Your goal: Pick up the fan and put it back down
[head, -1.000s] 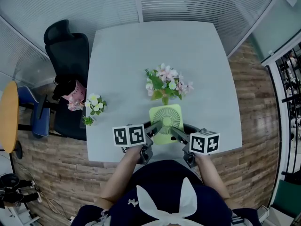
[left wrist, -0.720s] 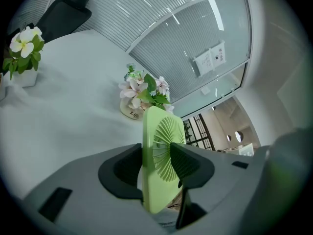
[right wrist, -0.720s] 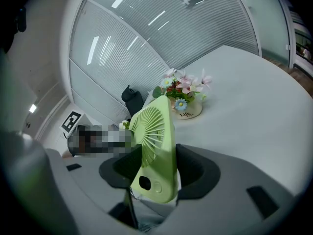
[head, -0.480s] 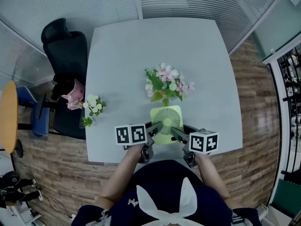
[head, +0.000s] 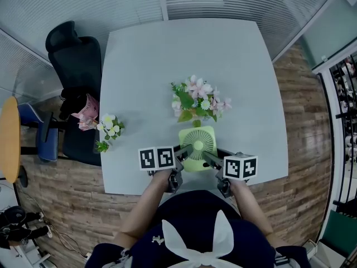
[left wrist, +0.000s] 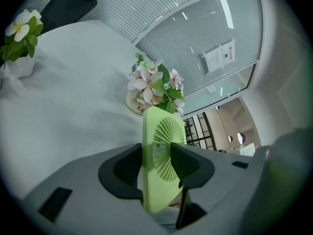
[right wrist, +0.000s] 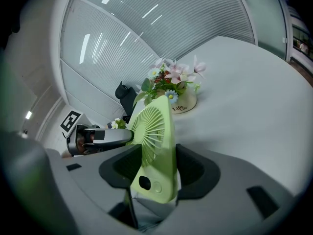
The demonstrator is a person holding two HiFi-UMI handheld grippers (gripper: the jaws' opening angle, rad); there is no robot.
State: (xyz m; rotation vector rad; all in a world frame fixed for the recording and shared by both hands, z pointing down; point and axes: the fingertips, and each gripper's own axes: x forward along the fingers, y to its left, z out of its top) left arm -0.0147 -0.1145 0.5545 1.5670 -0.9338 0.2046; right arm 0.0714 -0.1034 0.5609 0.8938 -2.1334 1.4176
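Green plastic of the fan [head: 198, 144] was pinched from 2 sides. The left gripper [head: 187, 148] had its jaws half closed on the fan's left edge, with 1 pad on each face. The right gripper [head: 208, 157] clamped the right edge the same way. Both grippers pointed forward and down, converging. The fan stood upright at the near edge of the table [head: 167, 60], just before the flower pot [head: 196, 102]. Whether it touched the tabletop could not be told.

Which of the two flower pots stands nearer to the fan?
The pink-flowered pot, just behind the fan; the white-flowered pot sits at the table's left edge.
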